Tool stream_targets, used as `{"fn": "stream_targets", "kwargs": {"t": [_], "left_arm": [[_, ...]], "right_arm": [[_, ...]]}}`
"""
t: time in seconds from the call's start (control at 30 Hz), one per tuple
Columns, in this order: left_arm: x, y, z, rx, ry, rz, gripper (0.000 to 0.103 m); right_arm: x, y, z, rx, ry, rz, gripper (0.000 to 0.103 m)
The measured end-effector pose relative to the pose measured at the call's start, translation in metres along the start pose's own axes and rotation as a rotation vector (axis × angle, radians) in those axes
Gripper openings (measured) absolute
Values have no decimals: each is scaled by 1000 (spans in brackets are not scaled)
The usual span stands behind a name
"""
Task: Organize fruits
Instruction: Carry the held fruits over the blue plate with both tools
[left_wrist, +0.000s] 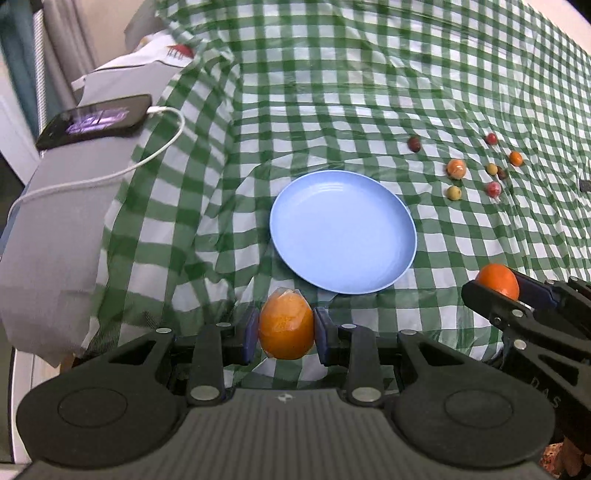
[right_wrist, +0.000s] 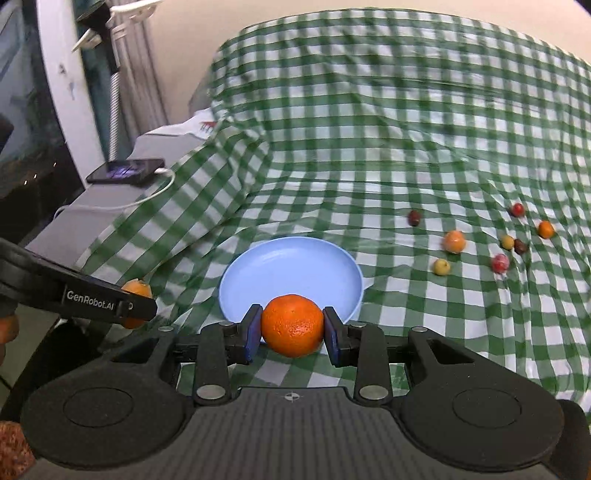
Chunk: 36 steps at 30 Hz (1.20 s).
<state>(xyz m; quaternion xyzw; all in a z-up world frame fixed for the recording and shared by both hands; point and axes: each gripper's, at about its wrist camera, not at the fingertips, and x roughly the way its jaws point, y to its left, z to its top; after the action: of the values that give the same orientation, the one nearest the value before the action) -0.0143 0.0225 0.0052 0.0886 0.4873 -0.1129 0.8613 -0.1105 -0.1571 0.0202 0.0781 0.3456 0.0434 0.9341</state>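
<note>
With 2 oranges held above the tablecloth's (left_wrist: 332, 92) near edge, left gripper (left_wrist: 285, 328) pinching a wrapped orange (left_wrist: 285, 326) and right gripper (right_wrist: 291, 326) pinching a bare orange (right_wrist: 291, 325), next likely comes setting both into the empty blue plate (left_wrist: 343, 229).

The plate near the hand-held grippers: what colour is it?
Plain light blue, no pattern. The plate shows best in the left wrist view, empty on the green-and-white checked cloth.
</note>
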Motion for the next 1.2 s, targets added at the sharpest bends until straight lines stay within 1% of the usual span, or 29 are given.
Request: {"fn": "stream_targets", "kwargs": {"t": [0.3,0.7,1.0,1.2], "left_arm": [[-1,2,4,-12,-17,-29,35],[13,5,14,-28,-2,-21,35],[31,2,35,-21,5,-21,35],[52,-2,49,-9,24,-19,35]], "right_arm": [[-1,0,-2,3,12,-28,36],[13,-6,1,15,37,-31,36],[43,-12,10,15,59,-42,36],[66,-15,16,15,80,-38,36]]}}
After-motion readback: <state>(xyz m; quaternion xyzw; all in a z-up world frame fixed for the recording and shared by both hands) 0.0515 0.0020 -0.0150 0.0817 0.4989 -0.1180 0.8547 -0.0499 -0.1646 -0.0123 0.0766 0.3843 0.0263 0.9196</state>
